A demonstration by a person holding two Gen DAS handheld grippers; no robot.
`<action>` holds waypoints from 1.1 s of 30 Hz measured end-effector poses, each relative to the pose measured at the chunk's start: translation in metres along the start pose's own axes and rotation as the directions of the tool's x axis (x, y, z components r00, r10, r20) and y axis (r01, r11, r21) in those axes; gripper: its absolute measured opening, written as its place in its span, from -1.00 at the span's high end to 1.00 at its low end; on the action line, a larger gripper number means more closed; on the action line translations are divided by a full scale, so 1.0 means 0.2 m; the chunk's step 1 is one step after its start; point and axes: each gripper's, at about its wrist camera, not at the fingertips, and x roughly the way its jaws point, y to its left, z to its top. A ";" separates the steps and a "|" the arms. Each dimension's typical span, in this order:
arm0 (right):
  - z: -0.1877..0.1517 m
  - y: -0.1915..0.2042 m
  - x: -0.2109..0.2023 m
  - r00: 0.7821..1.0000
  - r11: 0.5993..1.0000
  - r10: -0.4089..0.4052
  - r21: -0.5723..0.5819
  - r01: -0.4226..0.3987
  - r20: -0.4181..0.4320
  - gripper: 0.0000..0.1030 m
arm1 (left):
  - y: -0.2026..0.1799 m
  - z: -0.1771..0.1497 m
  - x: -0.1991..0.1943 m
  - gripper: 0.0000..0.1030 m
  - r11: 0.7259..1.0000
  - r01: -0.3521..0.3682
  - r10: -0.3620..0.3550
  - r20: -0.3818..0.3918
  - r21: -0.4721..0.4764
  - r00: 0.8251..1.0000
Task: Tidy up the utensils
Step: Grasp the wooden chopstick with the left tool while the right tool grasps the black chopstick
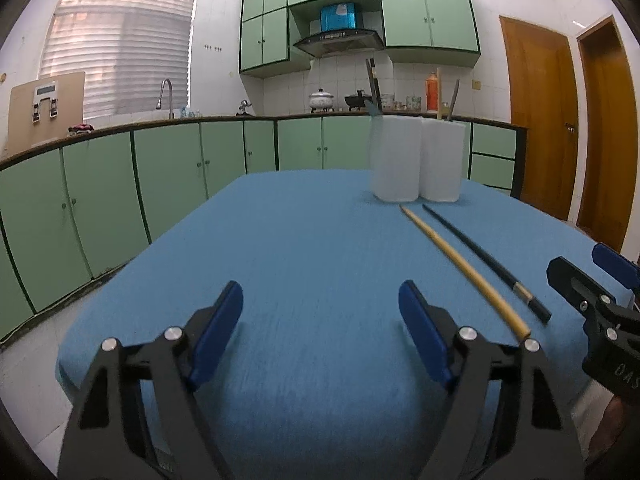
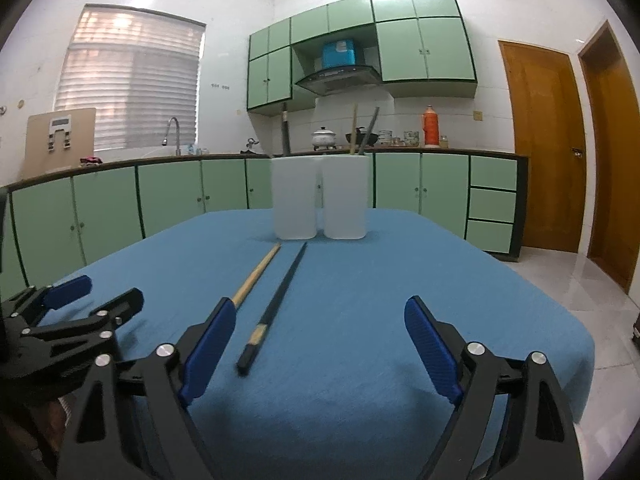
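- Left wrist view looks across a table under a blue cloth [image 1: 304,240], in a kitchen with pale green cabinets [image 1: 168,168] below a dark counter, a green wall run around a range hood [image 1: 338,42], a blinded window [image 1: 120,48] and two brown wooden doors [image 1: 540,120].
- Two translucent white holders [image 1: 394,158] [image 2: 294,198] stand side by side, nearly touching, at the cloth's far end. The left one has dark sticks poking out; the right one shows one bamboo stick and one grey one.
- Two loose chopsticks lie just in front of the holders, close to parallel and slightly apart: one bamboo chopstick [image 1: 464,270] [image 2: 256,274] and one black chopstick [image 1: 486,264] [image 2: 276,304] with a pale band near its thick end.
- Two grippers hang low over the near cloth. The left gripper [image 1: 320,320] has its blue pads spread wide, nothing between them; the chopsticks lie off to its right.
- The right gripper [image 2: 320,344] is also spread wide, gripping nothing; the black chopstick's thick end lies on the cloth just inside its left pad, whether touching I cannot tell.
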 end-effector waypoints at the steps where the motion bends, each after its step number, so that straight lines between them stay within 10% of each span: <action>1: 0.00 0.00 0.00 1.000 1.000 0.003 -0.003 -0.003 -0.001 -0.56 | 0.00 0.00 -0.01 -0.49 1.000 -0.001 0.001 0.002 -0.003 1.000; 22: -0.11 0.12 0.04 0.999 0.996 0.047 -0.071 -0.049 -0.023 0.82 | 0.01 -0.02 -0.03 -0.48 1.000 0.014 -0.014 0.011 -0.020 1.000; 33: -0.07 -0.08 0.01 0.999 0.999 -0.036 0.013 0.036 -0.019 0.87 | -0.11 -0.01 -0.07 -0.48 0.997 0.075 -0.074 0.025 -0.027 0.997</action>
